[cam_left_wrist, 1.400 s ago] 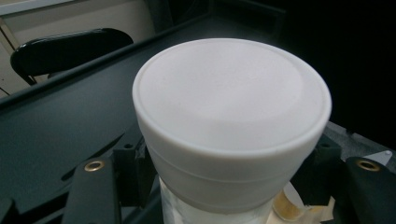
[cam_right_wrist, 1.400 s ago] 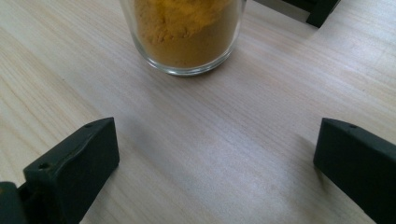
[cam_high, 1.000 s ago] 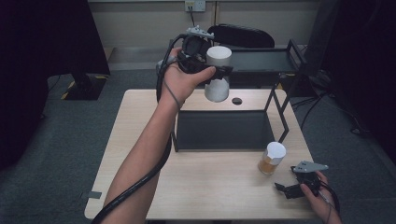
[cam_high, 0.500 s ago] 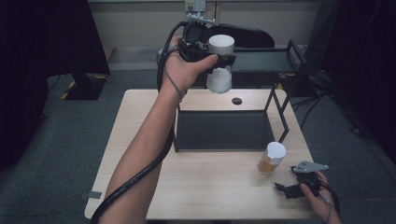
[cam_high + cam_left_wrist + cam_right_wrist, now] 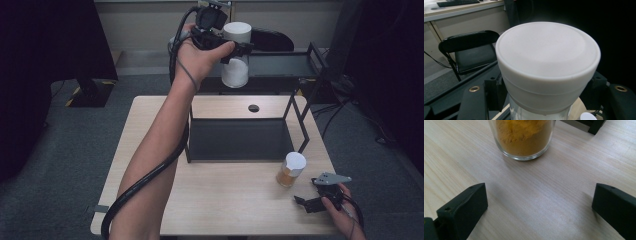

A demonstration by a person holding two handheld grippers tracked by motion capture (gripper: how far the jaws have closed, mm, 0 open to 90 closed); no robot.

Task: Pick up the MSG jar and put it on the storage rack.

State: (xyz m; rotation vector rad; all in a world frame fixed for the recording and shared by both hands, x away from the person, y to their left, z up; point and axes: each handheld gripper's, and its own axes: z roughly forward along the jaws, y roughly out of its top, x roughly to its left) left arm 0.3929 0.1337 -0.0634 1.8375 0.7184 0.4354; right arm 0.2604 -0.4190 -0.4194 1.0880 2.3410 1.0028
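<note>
A clear jar [image 5: 235, 75] with a white lid [image 5: 546, 57] and pale contents hangs in the air above the top shelf of a black rack [image 5: 280, 65]. My left gripper [image 5: 239, 50] is shut on it just under the lid, with one black finger [image 5: 474, 102] on each side of the glass. A second jar [image 5: 291, 170] with a white lid and orange powder [image 5: 522, 137] stands on the table at the rack's front right corner. My right gripper [image 5: 306, 202] rests low near the table's front right edge, open [image 5: 539, 210], a short way from that jar, nothing between its fingers.
The rack's lower tray [image 5: 237, 140] lies on the wooden table [image 5: 225, 210], framed by black corner posts. A round cable hole [image 5: 253, 108] sits behind it. A black folding chair [image 5: 471, 52] stands beyond the table. The left gripper's cable trails down along the forearm.
My left gripper has risen with the white-lidded jar, higher over the rack's top shelf. The right gripper and the orange jar have stayed where they were.
</note>
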